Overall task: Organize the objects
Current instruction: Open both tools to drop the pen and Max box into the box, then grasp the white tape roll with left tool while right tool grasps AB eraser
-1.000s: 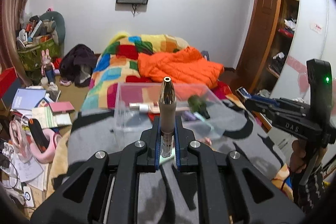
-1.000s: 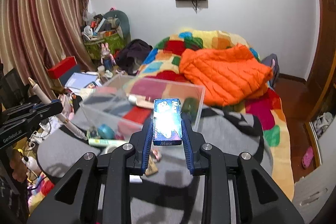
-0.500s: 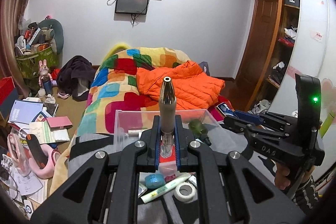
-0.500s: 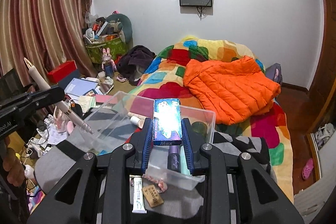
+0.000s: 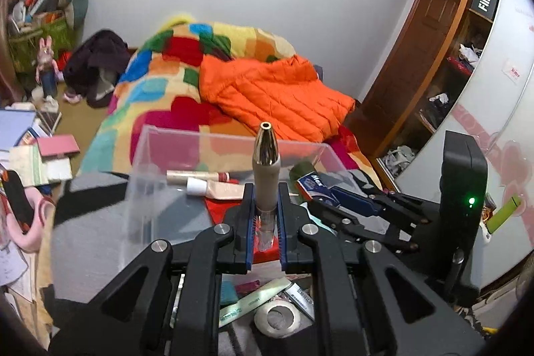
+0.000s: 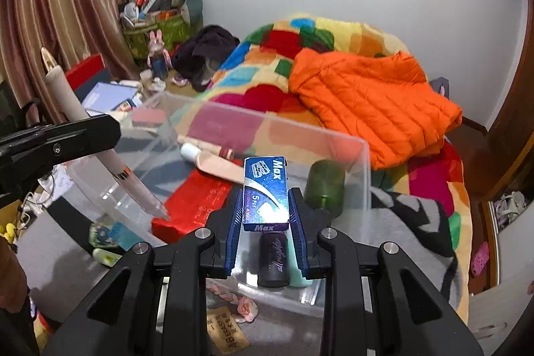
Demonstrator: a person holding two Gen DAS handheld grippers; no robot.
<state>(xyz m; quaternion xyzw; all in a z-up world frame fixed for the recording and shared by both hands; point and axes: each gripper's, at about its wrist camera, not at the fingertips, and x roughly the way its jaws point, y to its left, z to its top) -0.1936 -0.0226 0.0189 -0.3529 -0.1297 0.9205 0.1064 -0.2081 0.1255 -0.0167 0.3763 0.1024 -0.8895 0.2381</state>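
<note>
Left gripper [image 5: 264, 224] pinches a beige pen-shaped device [image 5: 266, 175], gold tip up, above the clear plastic bin [image 5: 230, 142]. Right gripper [image 6: 266, 216] clamps a blue "Max" box [image 6: 266, 192] over the bin's near right part. Inside the bin: red flat box [image 6: 193, 206], 2 beige tubes [image 6: 217, 160], green cylinder [image 6: 325, 186], black tube [image 6: 273, 259]. Outside, touching the grey blanket [image 6: 400, 222]: tape roll [image 5: 277, 317], green-white tube [image 5: 253, 299], pink braid [image 6: 233, 302]. The bin's near wall stands between both grippers and the contents.

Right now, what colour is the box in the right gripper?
Blue box, white "Max" lettering; right wrist view shows it best.
</note>
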